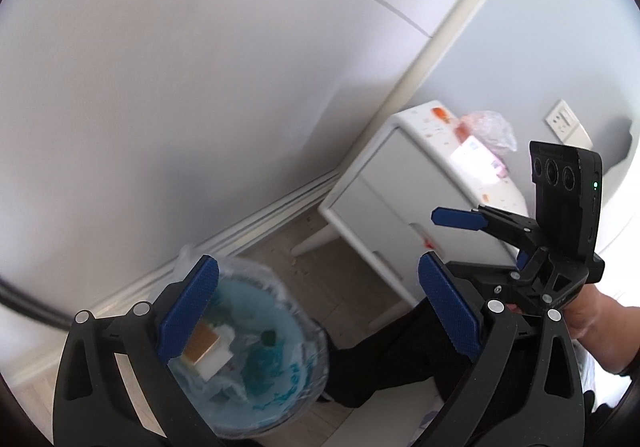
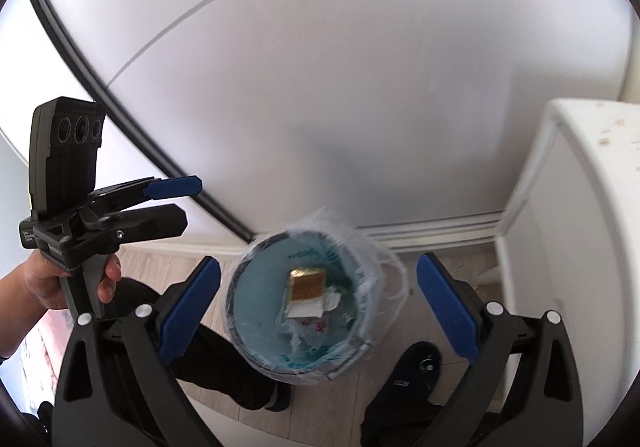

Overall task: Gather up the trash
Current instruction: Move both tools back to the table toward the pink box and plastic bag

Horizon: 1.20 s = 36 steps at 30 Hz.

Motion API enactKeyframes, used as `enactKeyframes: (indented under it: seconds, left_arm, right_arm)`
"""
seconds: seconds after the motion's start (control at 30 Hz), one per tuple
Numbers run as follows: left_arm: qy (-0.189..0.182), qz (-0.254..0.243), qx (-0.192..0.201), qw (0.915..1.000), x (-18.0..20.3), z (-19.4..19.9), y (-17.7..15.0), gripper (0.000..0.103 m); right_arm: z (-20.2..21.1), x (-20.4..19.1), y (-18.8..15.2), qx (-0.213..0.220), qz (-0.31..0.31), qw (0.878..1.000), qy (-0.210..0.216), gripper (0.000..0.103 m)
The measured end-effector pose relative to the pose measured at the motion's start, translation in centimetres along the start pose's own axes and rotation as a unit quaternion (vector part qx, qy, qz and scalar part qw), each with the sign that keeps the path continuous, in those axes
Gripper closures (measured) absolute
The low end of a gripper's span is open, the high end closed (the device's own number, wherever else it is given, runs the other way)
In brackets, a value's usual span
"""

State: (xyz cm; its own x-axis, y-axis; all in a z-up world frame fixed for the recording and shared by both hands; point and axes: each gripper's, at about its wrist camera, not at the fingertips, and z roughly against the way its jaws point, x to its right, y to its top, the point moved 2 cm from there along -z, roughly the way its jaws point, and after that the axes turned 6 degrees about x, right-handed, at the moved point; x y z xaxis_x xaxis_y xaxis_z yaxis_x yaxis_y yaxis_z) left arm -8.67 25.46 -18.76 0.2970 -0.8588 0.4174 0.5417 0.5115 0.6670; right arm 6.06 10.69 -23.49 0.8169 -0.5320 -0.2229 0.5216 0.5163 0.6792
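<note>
A round bin (image 1: 288,367) with a clear plastic liner stands on the floor by the wall. A gold and white box (image 1: 208,343) and crumpled wrappers lie in it. My left gripper (image 1: 318,307) hangs open above the bin with nothing between its fingers. My right gripper (image 2: 319,307) is also open and holds nothing, straight over the bin (image 2: 260,307) and the box (image 2: 307,283). Each gripper shows in the other's view: the right gripper (image 1: 452,235) and the left gripper (image 2: 180,203). On the white nightstand (image 1: 400,183) lie a crumpled plastic bag (image 1: 488,127), a white-pink packet (image 1: 476,159) and orange scraps (image 1: 440,113).
The nightstand (image 2: 580,207) stands right of the bin, close to the white wall. Crumbs dot the wooden floor (image 1: 320,271) between them. A person's dark-clothed legs and feet (image 2: 416,367) stand beside the bin. A wall socket (image 1: 564,119) is beyond the nightstand.
</note>
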Motion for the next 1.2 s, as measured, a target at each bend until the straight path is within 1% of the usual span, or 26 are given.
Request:
enactKeyframes:
  seconds: [0.23, 0.5, 0.8, 1.07, 1.2]
  left_arm:
    - [-0.037, -0.049, 0.002, 0.9981, 5.3, -1.0, 3.2, 0.006]
    - [-0.079, -0.092, -0.001, 0.9926, 10.7, -2.6, 5.0, 0.006]
    - [-0.12, -0.145, -0.013, 0.982, 17.5, -5.4, 7.2, 0.006]
    - [-0.146, -0.183, -0.018, 0.9721, 23.0, -7.8, 8.8, 0.006]
    - [-0.164, -0.203, -0.02, 0.9652, 25.5, -9.1, 9.2, 0.006]
  right_arm:
    - [7.0, 3.8, 1.1, 0.055, -0.027, 0.997, -0.038, 0.007]
    - [14.1, 8.5, 0.0, 0.097, -0.066, 0.989, -0.093, 0.007]
    - [20.9, 12.9, -1.8, 0.139, -0.109, 0.973, -0.145, 0.007]
    - [25.4, 15.8, -3.0, 0.163, -0.122, 0.96, -0.195, 0.007]
    - [27.1, 17.7, -3.7, 0.172, -0.134, 0.952, -0.214, 0.007]
